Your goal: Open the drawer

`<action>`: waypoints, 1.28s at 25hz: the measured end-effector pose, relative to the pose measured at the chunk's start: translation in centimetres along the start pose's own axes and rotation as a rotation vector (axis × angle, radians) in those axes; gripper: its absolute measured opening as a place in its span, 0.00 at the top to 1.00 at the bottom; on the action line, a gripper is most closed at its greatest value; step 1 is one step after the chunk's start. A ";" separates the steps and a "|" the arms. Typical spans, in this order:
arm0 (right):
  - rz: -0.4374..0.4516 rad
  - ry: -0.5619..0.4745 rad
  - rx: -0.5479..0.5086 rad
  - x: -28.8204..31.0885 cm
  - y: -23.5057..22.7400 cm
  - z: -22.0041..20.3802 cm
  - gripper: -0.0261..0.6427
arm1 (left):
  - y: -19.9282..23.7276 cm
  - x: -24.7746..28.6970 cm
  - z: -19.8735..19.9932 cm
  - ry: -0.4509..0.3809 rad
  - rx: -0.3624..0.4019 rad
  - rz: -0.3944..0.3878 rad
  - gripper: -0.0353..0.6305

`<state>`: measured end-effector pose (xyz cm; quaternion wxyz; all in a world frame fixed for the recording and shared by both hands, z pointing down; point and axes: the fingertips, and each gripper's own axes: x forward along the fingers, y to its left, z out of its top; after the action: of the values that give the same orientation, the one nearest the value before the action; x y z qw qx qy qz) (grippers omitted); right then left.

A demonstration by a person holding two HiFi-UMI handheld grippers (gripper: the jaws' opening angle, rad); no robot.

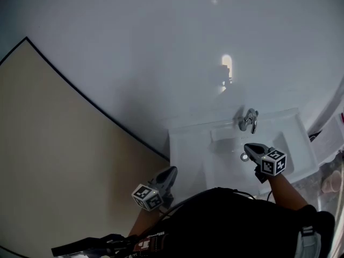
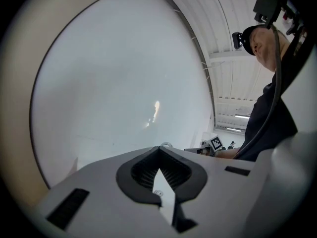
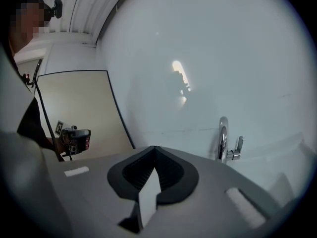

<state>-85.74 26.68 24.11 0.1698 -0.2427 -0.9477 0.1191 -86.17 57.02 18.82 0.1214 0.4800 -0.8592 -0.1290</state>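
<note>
We hold our left gripper (image 1: 170, 172) and right gripper (image 1: 250, 148) near the white washbasin (image 1: 185, 138), both pairs of fingers pressed together, empty.

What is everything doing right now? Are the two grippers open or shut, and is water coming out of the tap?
Left gripper: shut, holding nothing.
Right gripper: shut, holding nothing, above the sink.
Tap: no water seen coming out.
Sink: looks dry, nothing seen lying in it.
</note>
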 end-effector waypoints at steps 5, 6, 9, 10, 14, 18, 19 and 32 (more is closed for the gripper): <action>-0.097 -0.021 0.010 2.6 1.9 1.4 0.96 | 5.1 -0.2 1.8 0.032 -0.008 -0.087 0.96; -0.111 -0.015 0.009 3.2 2.2 1.3 0.96 | 6.1 -0.2 1.9 0.037 -0.015 -0.101 0.96; -0.142 0.003 0.003 4.8 3.8 1.2 0.96 | 8.3 -0.7 2.3 0.044 -0.029 -0.136 0.96; -0.149 0.007 0.005 5.4 4.3 1.1 0.96 | 9.0 -0.7 2.2 0.044 -0.034 -0.146 0.96; -0.186 0.042 -0.003 6.5 5.4 -0.3 0.96 | 10.5 -0.7 0.6 0.053 -0.071 -0.195 0.96; -0.213 0.047 0.001 6.2 5.5 -0.1 0.96 | 10.6 0.4 0.2 0.065 -0.086 -0.229 0.96; -0.220 0.042 0.001 6.0 5.2 0.0 0.96 | 10.4 0.9 0.1 0.072 -0.081 -0.239 0.96; -0.277 -0.035 0.022 -3.6 -3.3 -2.5 0.96 | -0.7 11.0 -2.4 0.158 0.041 -0.327 0.96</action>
<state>-83.21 22.37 26.42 0.1708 -0.1056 -0.9735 0.1093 -90.41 46.97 21.71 0.1562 0.6243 -0.7600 -0.0913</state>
